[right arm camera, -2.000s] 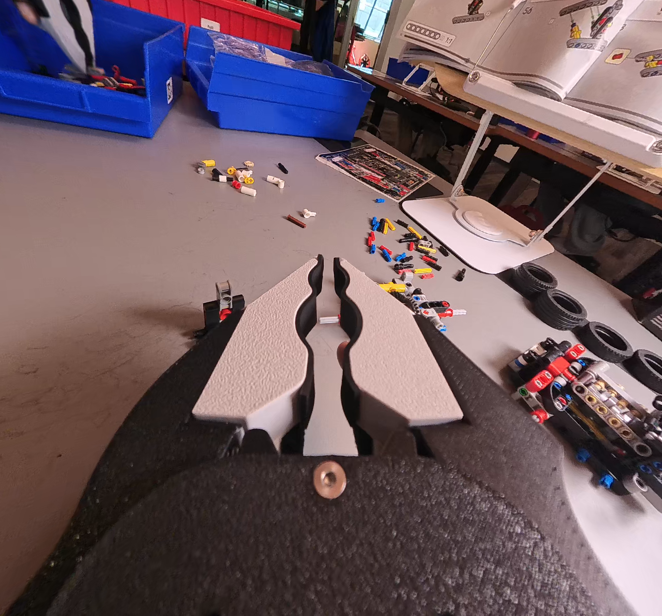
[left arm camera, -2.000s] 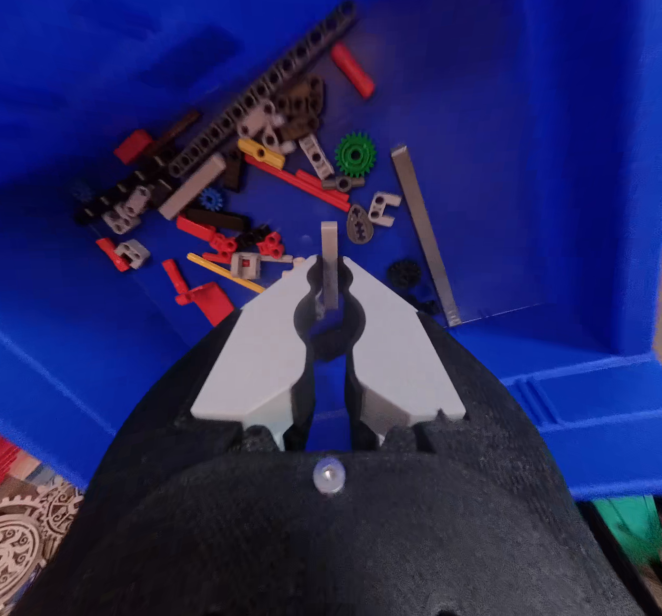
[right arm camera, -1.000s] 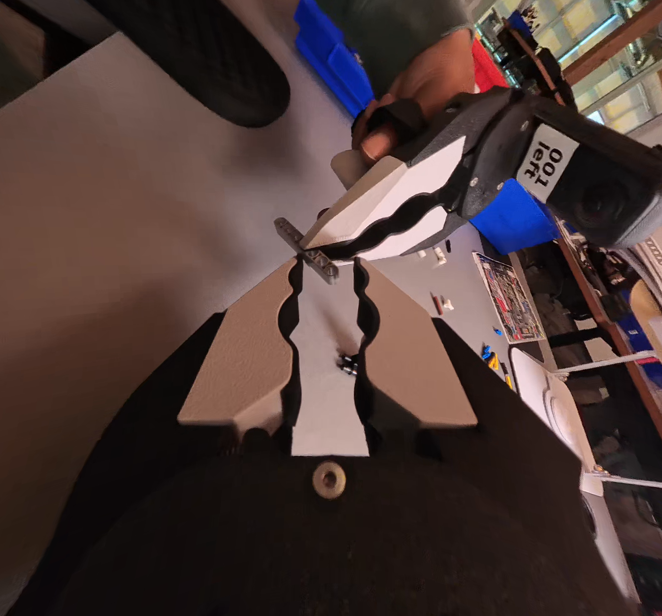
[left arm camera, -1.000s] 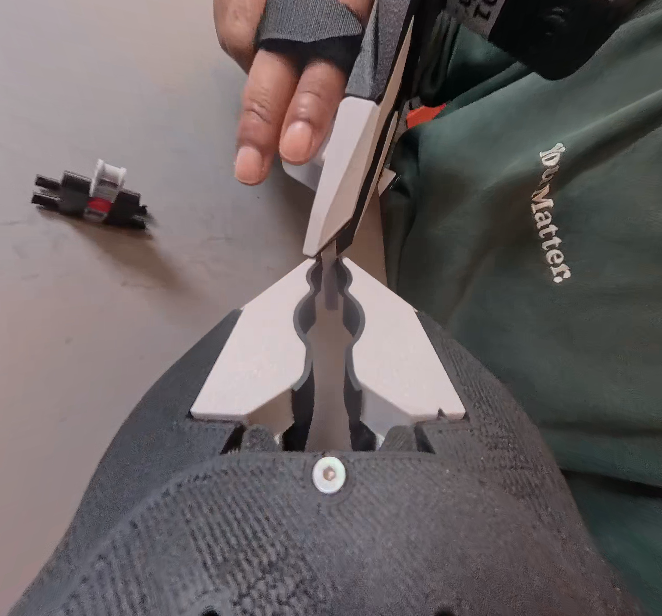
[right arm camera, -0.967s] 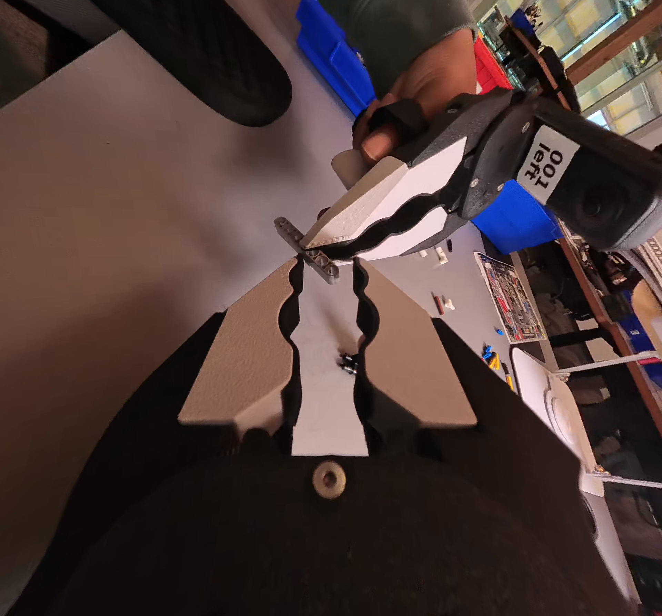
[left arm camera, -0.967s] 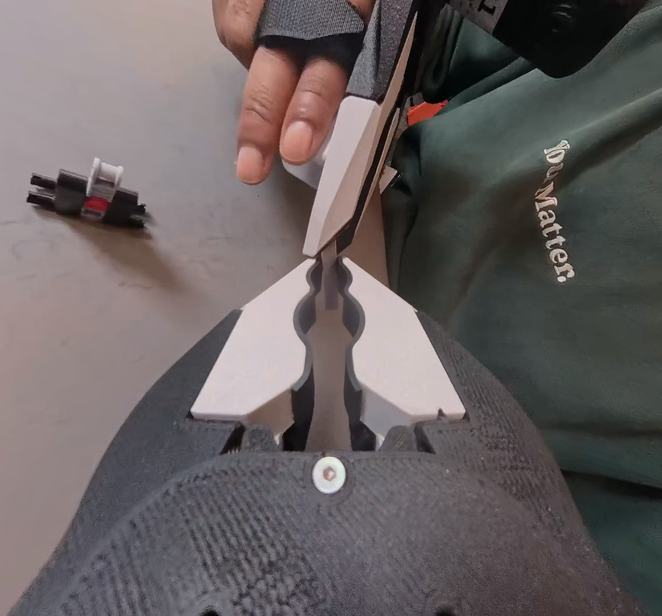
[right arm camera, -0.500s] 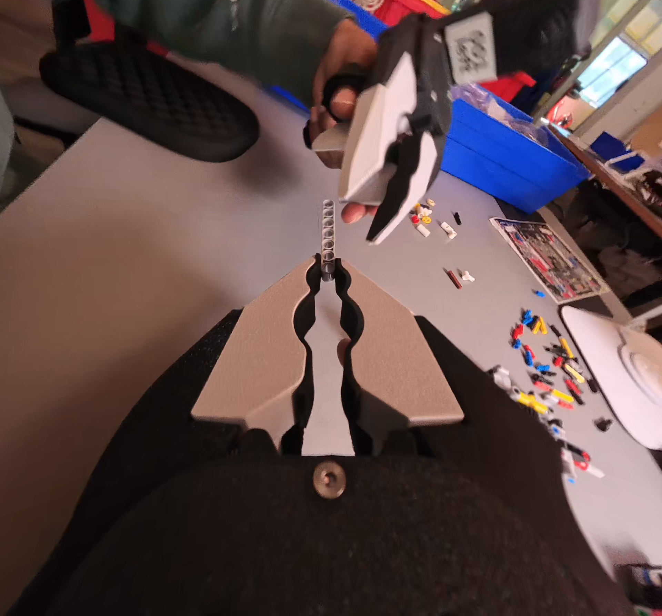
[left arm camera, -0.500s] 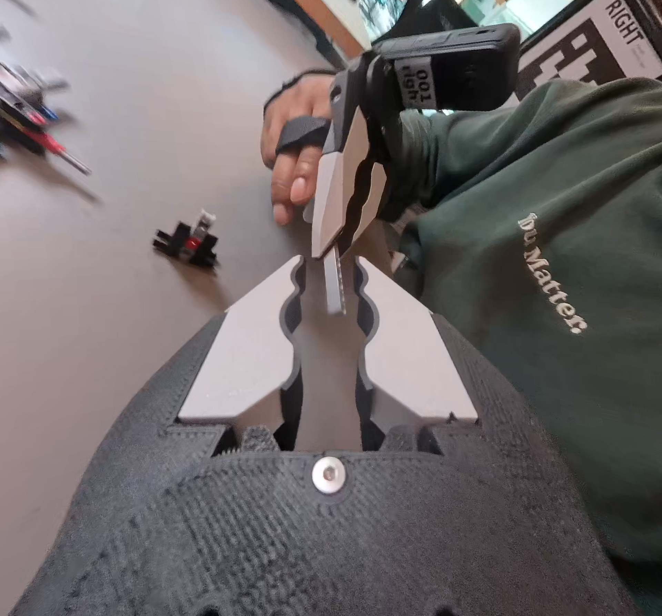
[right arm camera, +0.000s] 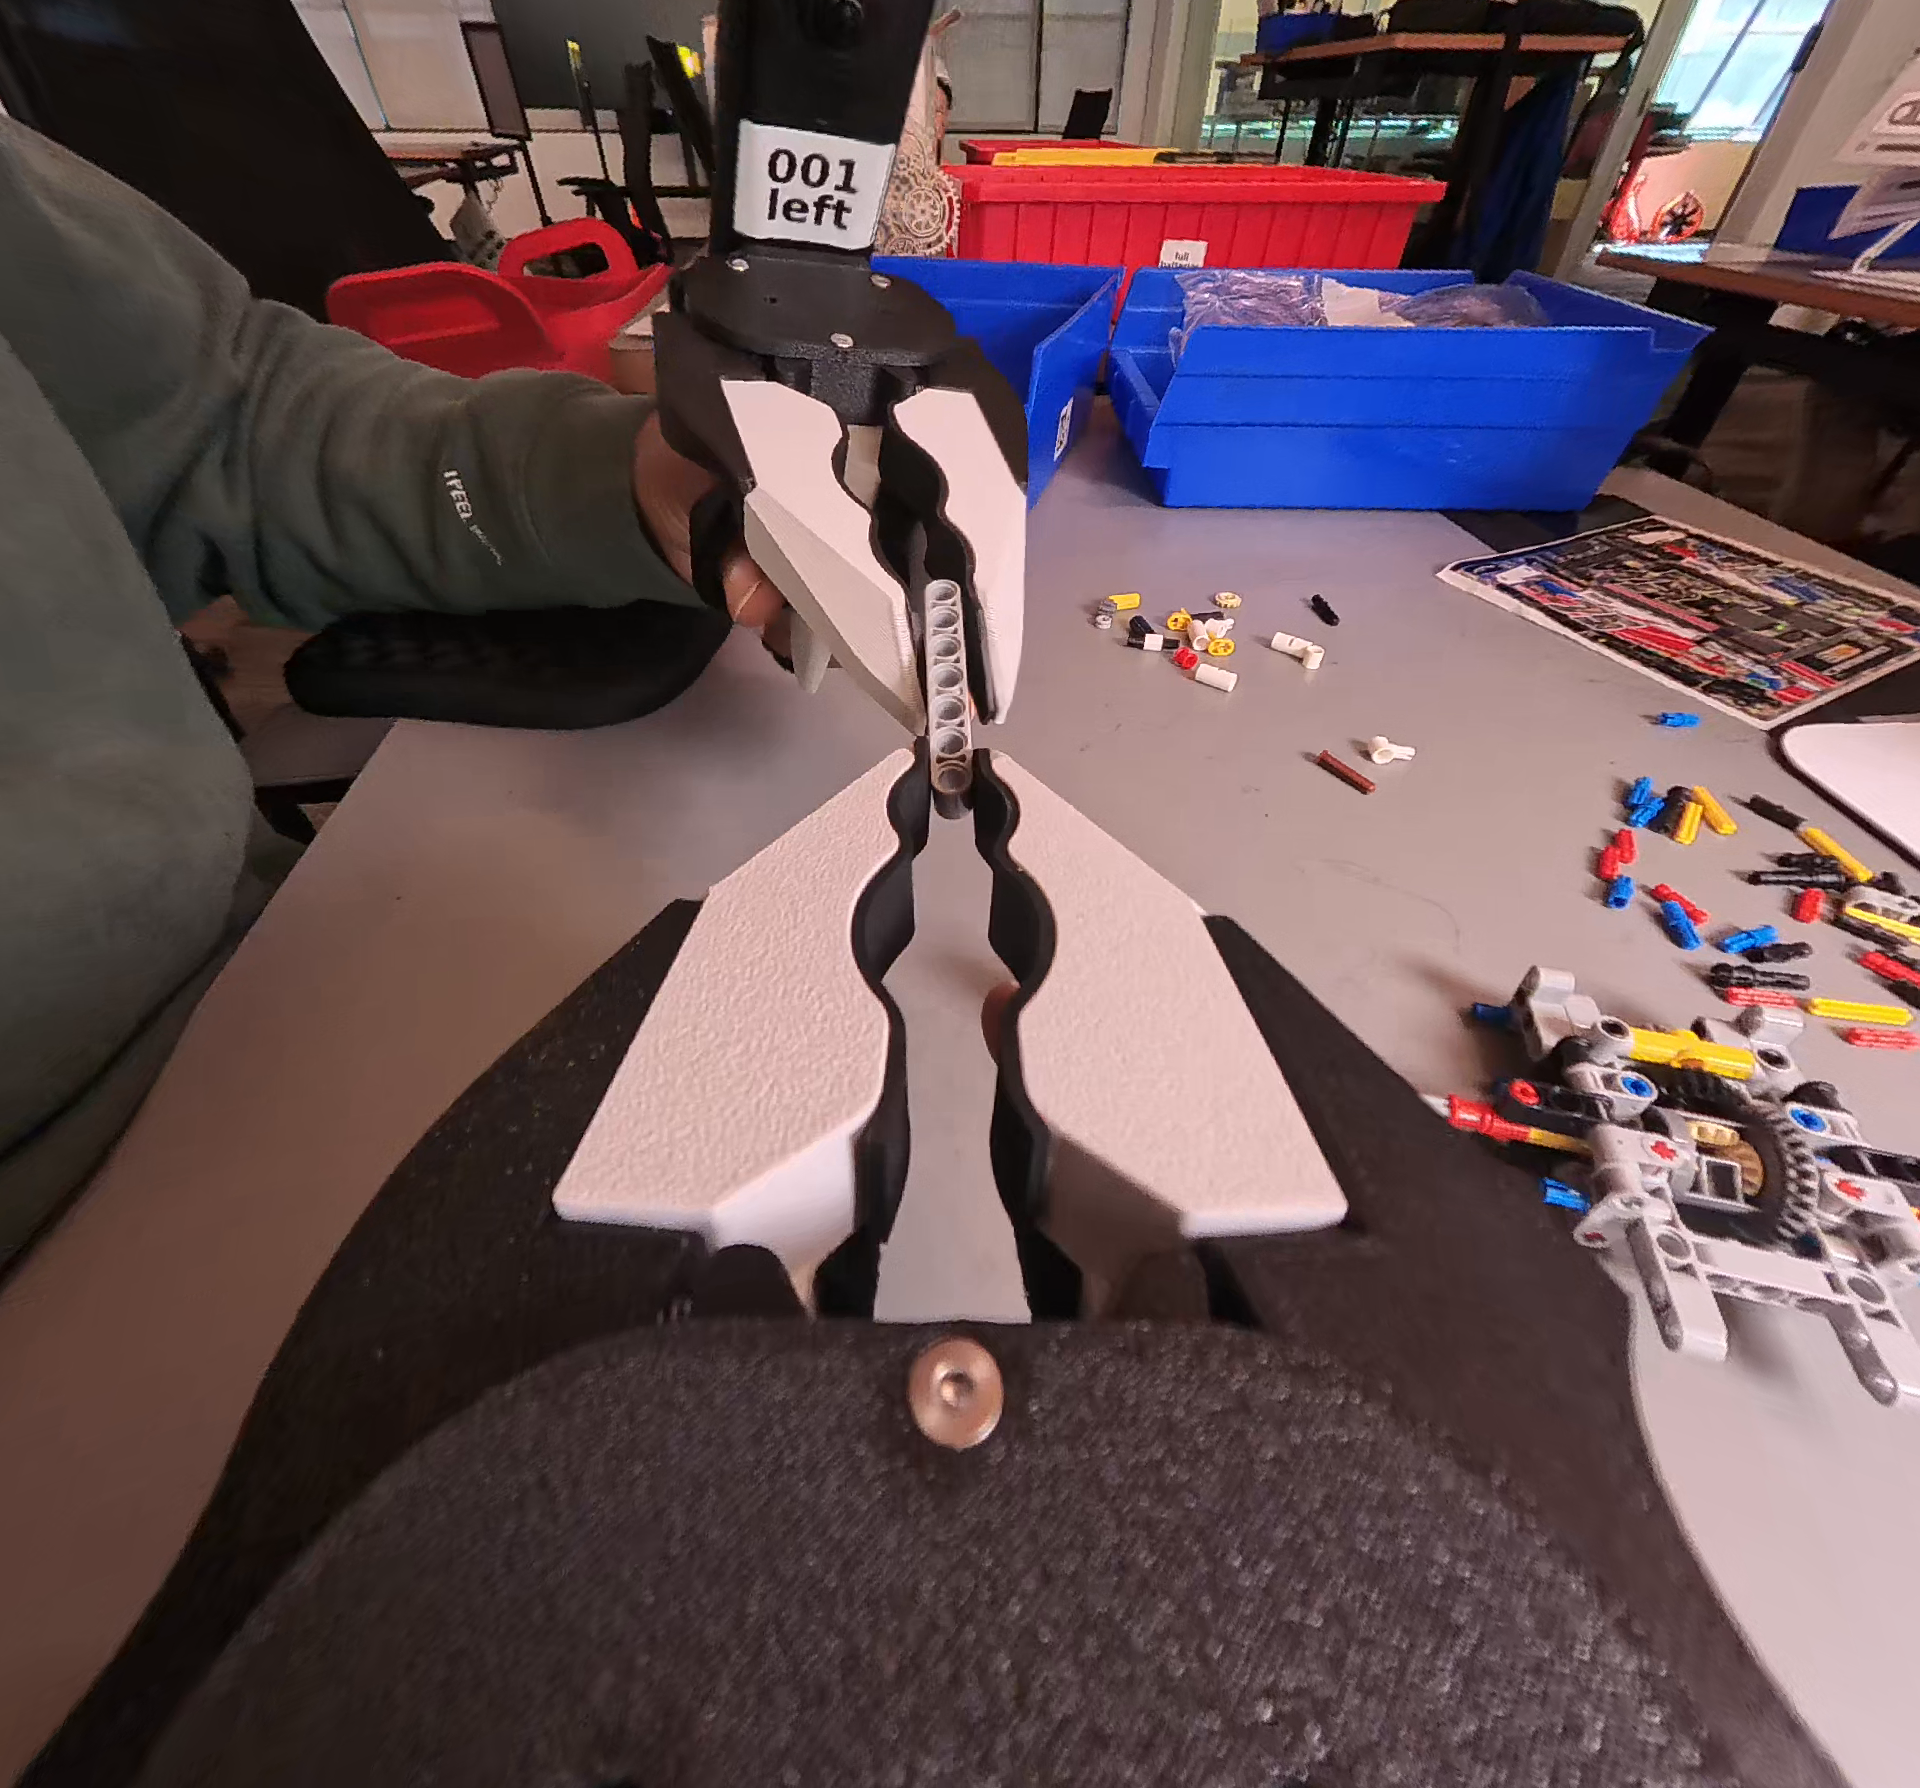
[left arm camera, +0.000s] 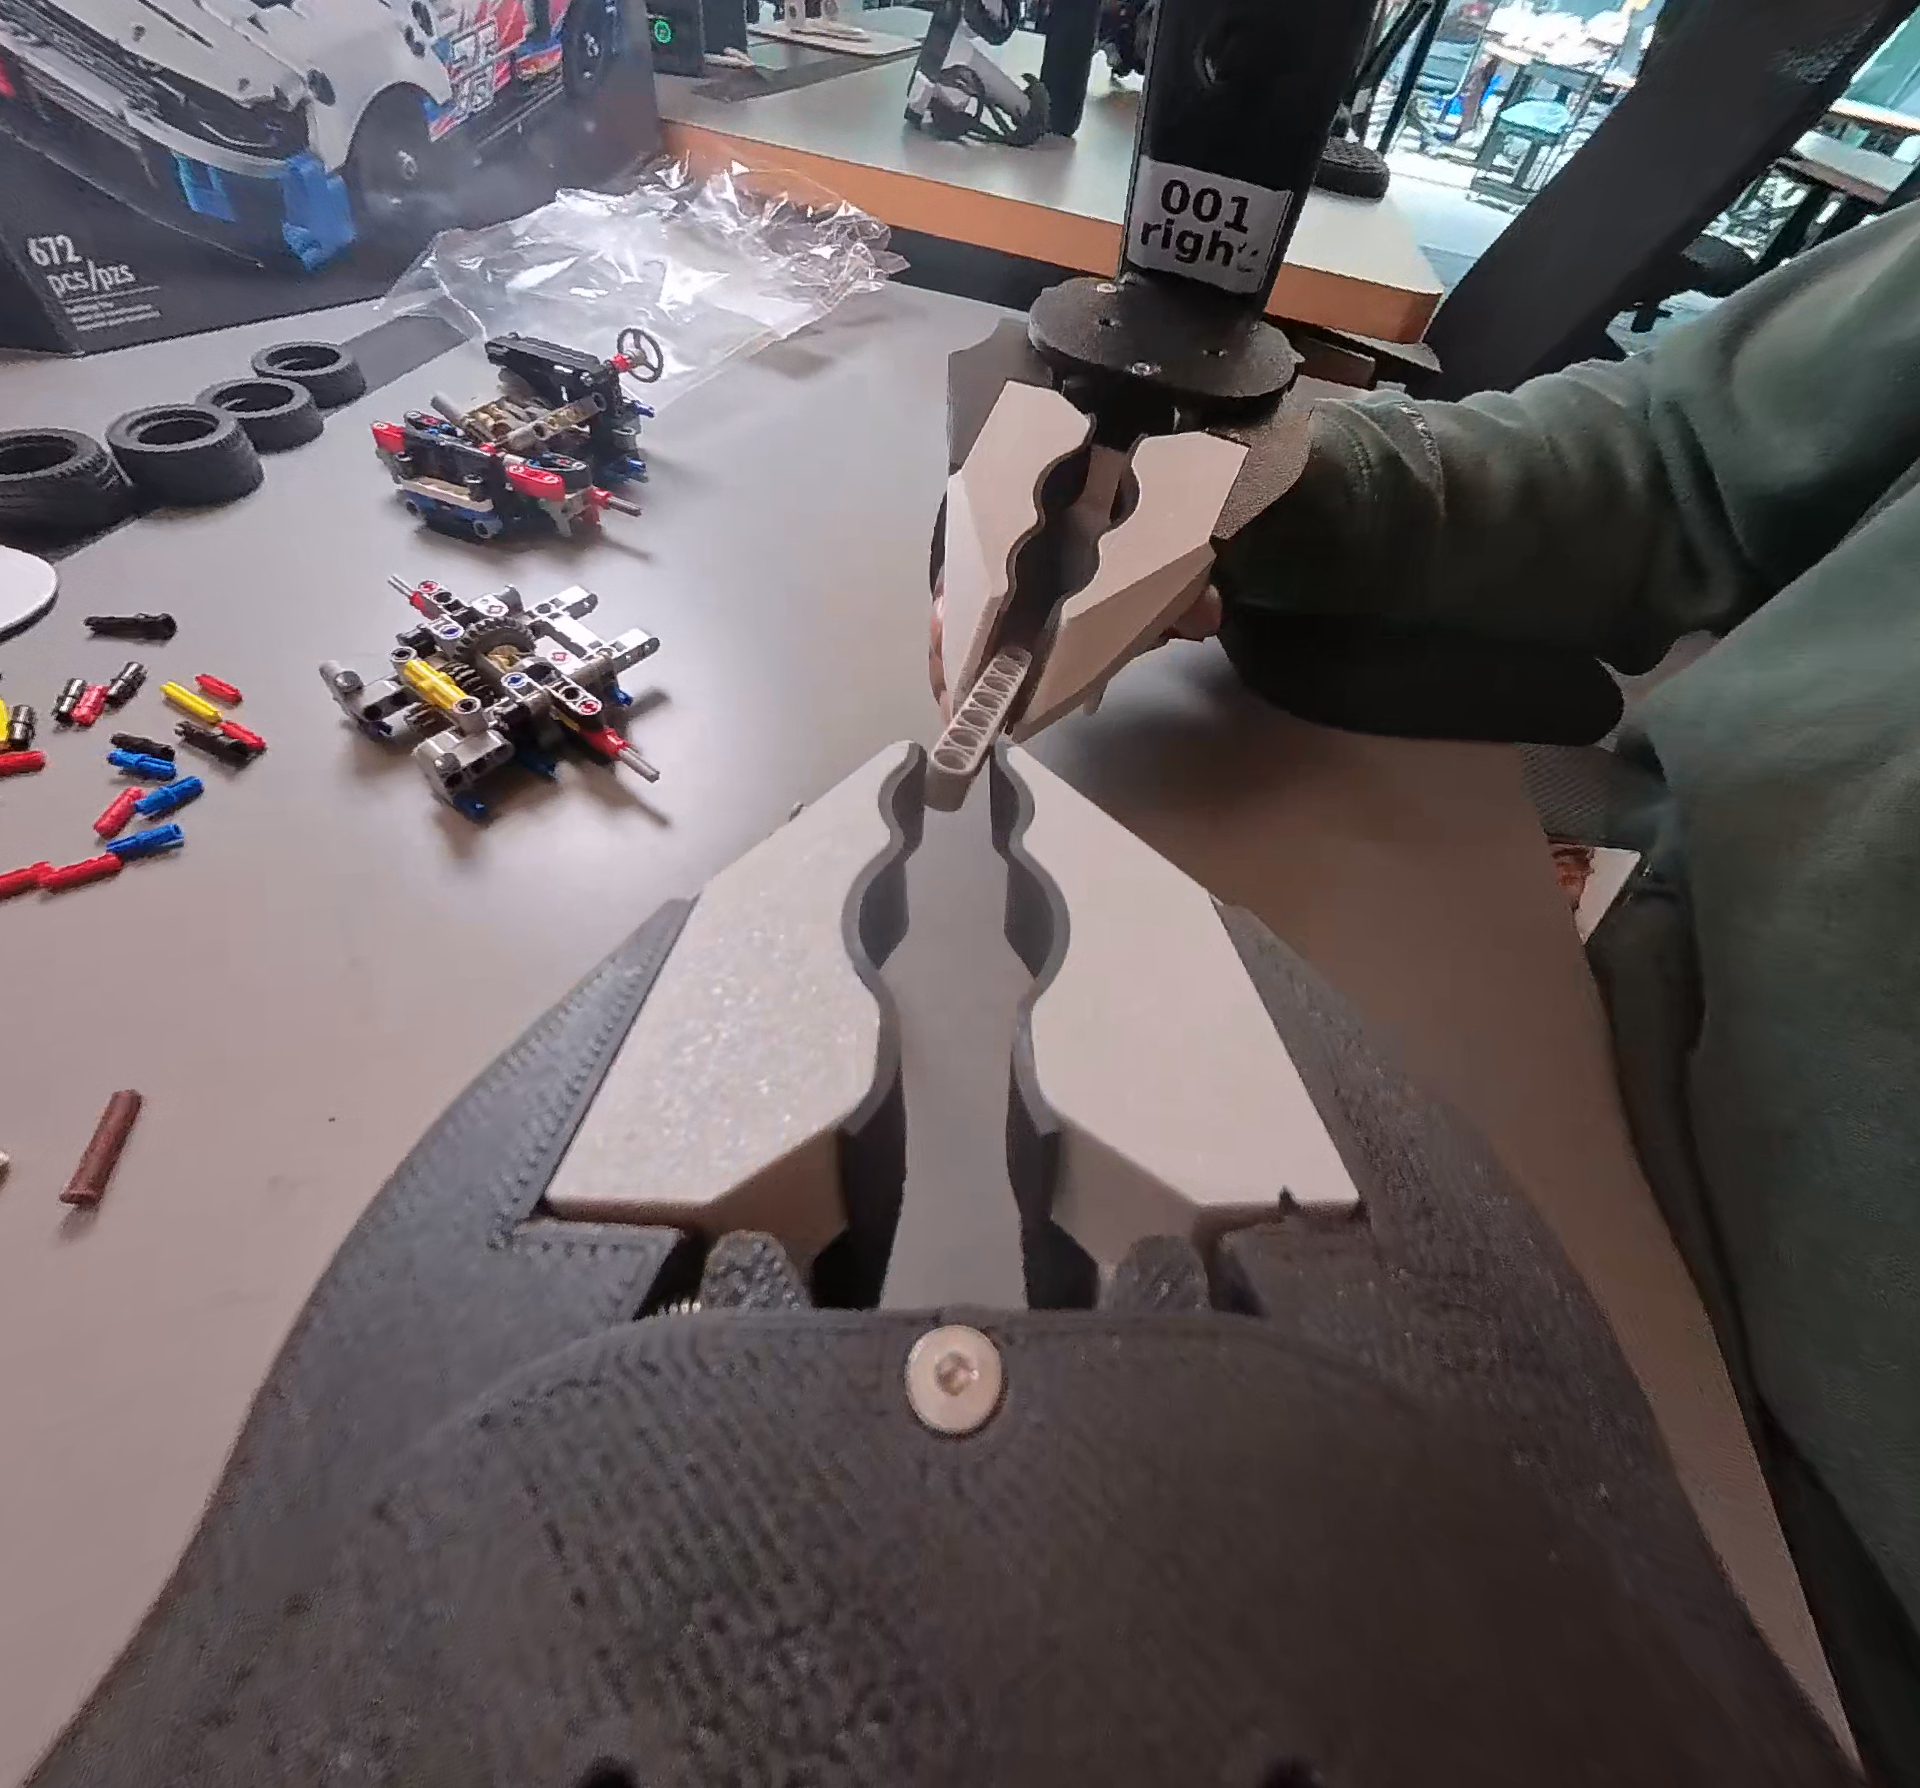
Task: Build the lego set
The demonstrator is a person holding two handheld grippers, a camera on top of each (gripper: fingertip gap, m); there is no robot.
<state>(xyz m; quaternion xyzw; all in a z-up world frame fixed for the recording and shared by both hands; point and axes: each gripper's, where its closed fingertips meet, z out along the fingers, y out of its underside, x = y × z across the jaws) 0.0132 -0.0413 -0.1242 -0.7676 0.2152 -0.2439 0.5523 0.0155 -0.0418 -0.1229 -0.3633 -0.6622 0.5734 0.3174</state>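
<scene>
Beam: a grey studless beam with a row of round holes (left arm camera: 982, 710) hangs above the grey table (left arm camera: 312, 959), bridging the tips of the two tongs.
Right gripper: the right gripper (right arm camera: 951, 770) is clenched on one end of the beam, and both dark pads press its sides.
Left gripper: the fingers of the left gripper (left arm camera: 958, 770) flank the beam's other end closely. I cannot tell whether its pads press the beam or only stand beside it.
Hidden: in the left wrist view the beam's far end disappears between the right gripper's fingers. The hands are mostly covered by the tool bodies and green sleeves (left arm camera: 1558, 543). The row of black tyres (left arm camera: 177, 450) is cut off at the picture's left edge.
Writing: each camera housing carries a white sticker with black print (right arm camera: 810, 190). A dark box printed with a racing car (left arm camera: 260, 76) stands at the back, a printed booklet (right arm camera: 1704, 616) lies on the table, and the blue bins (right arm camera: 1382, 408) bear small labels.
Nearby: a grey geared sub-assembly (left arm camera: 499, 689) and loose coloured pins (left arm camera: 135, 803) lie on the table.
Change: half a second ago the left gripper stood wide open beside the beam, which only the right gripper held. Now its fingers have narrowed around the beam.
</scene>
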